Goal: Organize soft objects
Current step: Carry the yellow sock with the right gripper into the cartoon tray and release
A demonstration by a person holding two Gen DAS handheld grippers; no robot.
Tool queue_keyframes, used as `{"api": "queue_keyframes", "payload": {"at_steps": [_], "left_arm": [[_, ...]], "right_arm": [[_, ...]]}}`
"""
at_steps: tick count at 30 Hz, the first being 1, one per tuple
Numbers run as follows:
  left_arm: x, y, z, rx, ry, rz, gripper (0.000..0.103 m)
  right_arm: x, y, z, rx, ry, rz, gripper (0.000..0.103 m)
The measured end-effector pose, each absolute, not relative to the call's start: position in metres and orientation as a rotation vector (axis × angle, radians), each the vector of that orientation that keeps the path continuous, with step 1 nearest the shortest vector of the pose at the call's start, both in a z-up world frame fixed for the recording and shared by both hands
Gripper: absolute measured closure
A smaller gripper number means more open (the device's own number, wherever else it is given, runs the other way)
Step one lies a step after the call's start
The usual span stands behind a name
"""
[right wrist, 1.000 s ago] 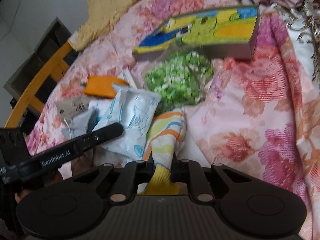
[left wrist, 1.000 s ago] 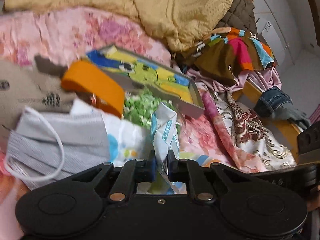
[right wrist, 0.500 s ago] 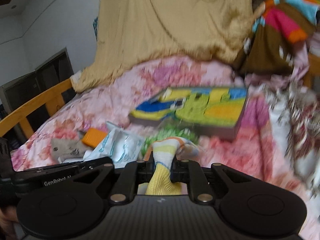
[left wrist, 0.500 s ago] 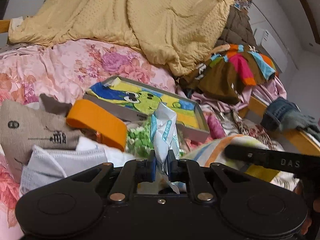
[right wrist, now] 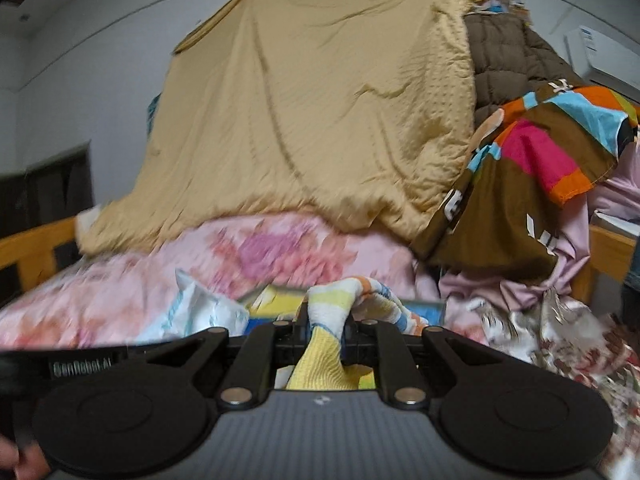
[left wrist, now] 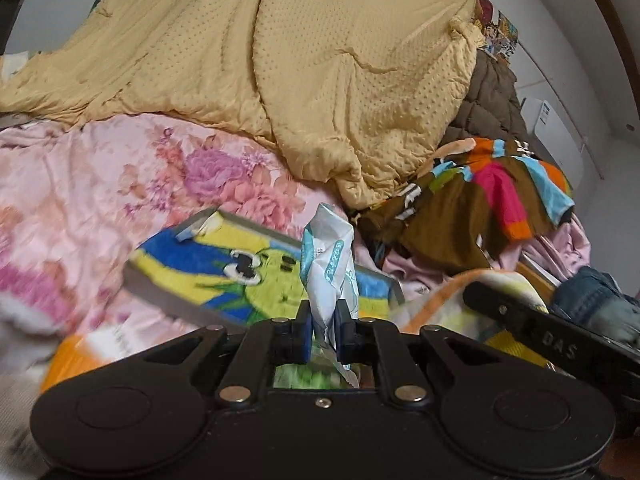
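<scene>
Your left gripper [left wrist: 323, 322] has its jaws clenched on a white-and-blue plastic packet [left wrist: 329, 256], which stands up crumpled from between the pads, in front of the cartoon-print box [left wrist: 224, 268] lying on the bed. Your right gripper [right wrist: 325, 330] grips a striped towel [right wrist: 348, 296], white with yellow, orange and blue bands; yellow cloth bunches behind the pads and the striped part drapes over to the right. In the left wrist view the towel shows as an orange-edged blur just beside the other gripper's black arm, low on the right. Pink floral bedspread [left wrist: 100, 192] covers the bed; a mustard-yellow quilt [left wrist: 280, 64] is heaped behind it, with a brown patchwork garment [left wrist: 472, 204] to its right. The right wrist view is motion-blurred. A wooden bed rail [right wrist: 28, 248] shows at far left there.
</scene>
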State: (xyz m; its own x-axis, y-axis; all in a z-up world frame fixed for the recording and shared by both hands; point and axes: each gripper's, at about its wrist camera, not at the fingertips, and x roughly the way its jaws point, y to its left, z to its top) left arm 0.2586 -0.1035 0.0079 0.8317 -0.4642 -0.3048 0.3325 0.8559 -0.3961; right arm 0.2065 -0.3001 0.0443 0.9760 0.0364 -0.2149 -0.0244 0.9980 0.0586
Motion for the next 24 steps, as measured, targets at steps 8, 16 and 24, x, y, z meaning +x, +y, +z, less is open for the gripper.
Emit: {"api": "queue_keyframes", "payload": {"at_steps": [8, 16, 24], "left_arm": [[0.338, -0.144, -0.006, -0.311, 0.448, -0.415, 0.092], [0.383, -0.161, -0.035, -0.313, 0.572, -0.381, 0.092], [0.382, -0.162, -0.044, -0.3, 0.625, -0.353, 0.088]], "right_arm": [[0.275, -0.332, 0.014, 0.16, 0.245, -0.013, 0.09], [0.314, -0.34, -0.011, 0.176, 0.361, 0.033, 0.087], [0.315, -0.337, -0.017, 0.132, 0.418, 0.015, 0.066]]}}
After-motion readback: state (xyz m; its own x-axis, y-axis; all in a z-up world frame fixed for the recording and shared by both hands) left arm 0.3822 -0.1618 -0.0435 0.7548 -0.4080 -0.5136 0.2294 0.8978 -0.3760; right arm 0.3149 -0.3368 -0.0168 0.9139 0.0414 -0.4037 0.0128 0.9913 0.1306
